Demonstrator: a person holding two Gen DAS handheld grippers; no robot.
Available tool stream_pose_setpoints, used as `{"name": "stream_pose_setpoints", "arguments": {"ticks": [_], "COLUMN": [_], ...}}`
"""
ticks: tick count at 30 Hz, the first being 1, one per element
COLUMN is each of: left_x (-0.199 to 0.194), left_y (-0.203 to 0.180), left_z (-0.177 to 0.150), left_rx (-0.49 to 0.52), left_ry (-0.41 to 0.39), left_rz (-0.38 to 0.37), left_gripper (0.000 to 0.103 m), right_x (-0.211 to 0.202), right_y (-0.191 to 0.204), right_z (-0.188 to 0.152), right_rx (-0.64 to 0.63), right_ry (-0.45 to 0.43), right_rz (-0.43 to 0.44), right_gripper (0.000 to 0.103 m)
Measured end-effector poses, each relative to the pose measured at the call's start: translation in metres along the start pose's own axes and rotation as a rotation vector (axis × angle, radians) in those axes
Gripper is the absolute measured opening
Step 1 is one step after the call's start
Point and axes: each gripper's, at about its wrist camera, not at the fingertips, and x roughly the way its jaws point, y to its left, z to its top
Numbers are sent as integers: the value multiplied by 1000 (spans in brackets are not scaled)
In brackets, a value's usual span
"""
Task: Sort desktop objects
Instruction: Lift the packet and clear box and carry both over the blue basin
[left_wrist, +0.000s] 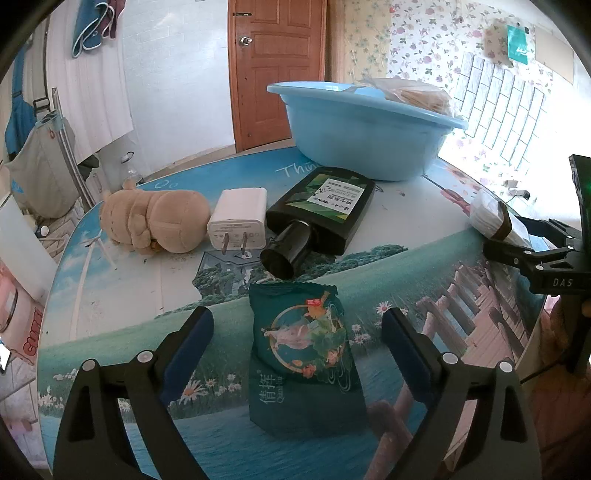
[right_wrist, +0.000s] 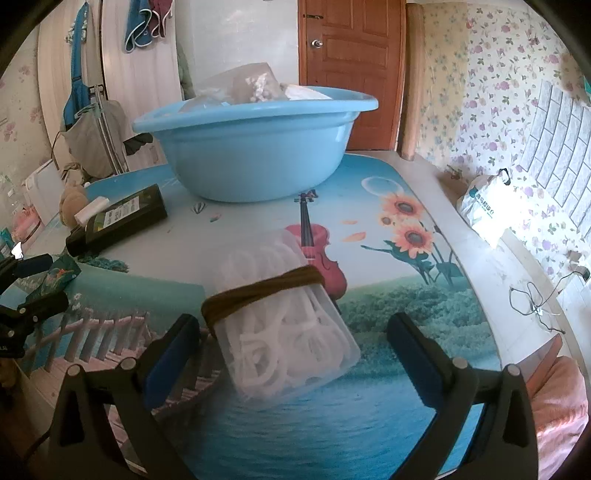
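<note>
Plush toy (left_wrist: 155, 221): lies on the worktop (left_wrist: 406, 229) at about nine o'clock from the charger, touching it or just beside it; not yet sorted.
Charger (left_wrist: 238, 218): white plug block, prongs toward the camera, between the toy and the bottle; not yet sorted.
Dark bottle (left_wrist: 321, 214): on its side, cap toward the camera, its base near the basin's foot at one o'clock; not yet sorted.
Snack packet (left_wrist: 306, 354): green, on the worktop between the left gripper's fingers, no pad touching it.
Left gripper (left_wrist: 297, 343): jaws wide apart, holding nothing.
Basin (left_wrist: 354, 129): light blue, at twelve o'clock at the far side of the worktop; bags rise above its rim, so some sorting looks done.
Clear box (right_wrist: 284, 317): holds white loops, bound by a brown band, lying tilted on the worktop at six o'clock from the basin.
Right gripper (right_wrist: 291, 347): jaws spread to either side of the box, not pressing on it, holding nothing.
Progress: judged partly done; five things remain outside the basin, if the basin is indeed the target.
</note>
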Motion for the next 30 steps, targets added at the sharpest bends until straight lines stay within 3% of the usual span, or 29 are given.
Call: {"name": "stream_pose_setpoints", "arguments": {"ticks": [3,5,7,10,11,12,17,23,24,26,30], "left_x": [0,0,-2,-4,-5,-7,-14,-41,-47,-53,-58], "left_y": [0,1,5,4,1,-1,-3,-9,-10,-13,-17], "left_z": [0,0,0,-1,-1,-1,3,26,32,40,57], "left_rx": [0,-8,-32,-19,-4,12,16,24,24,23,28], "left_ry": [0,-1,-17,-34,-39,-36,-33,-110,-129,-156,-194], "left_rz": [0,3,4,25,10,-2,-47,-89,-98,-90,-87], "left_gripper": [93,92,85,63,50,46,45,45,45,45,45], "right_x": [0,-1,-4,-7,-7,-7,-18,-35,-39,-43,-40], "right_y": [0,0,0,2,2,2,-2,3,5,8,10], "right_z": [-1,-1,-1,-1,-1,0,5,18,20,25,32], "right_rx": [0,-1,-4,-18,-18,-15,27,19,17,11,-5], "right_ry": [-2,-4,-21,-23,-22,-20,-34,-75,-84,-96,-74], "right_rz": [2,-2,4,16,19,23,70,96,104,122,148], "right_gripper": [103,98,66,65,65,65,63,60,58,27,24]}}
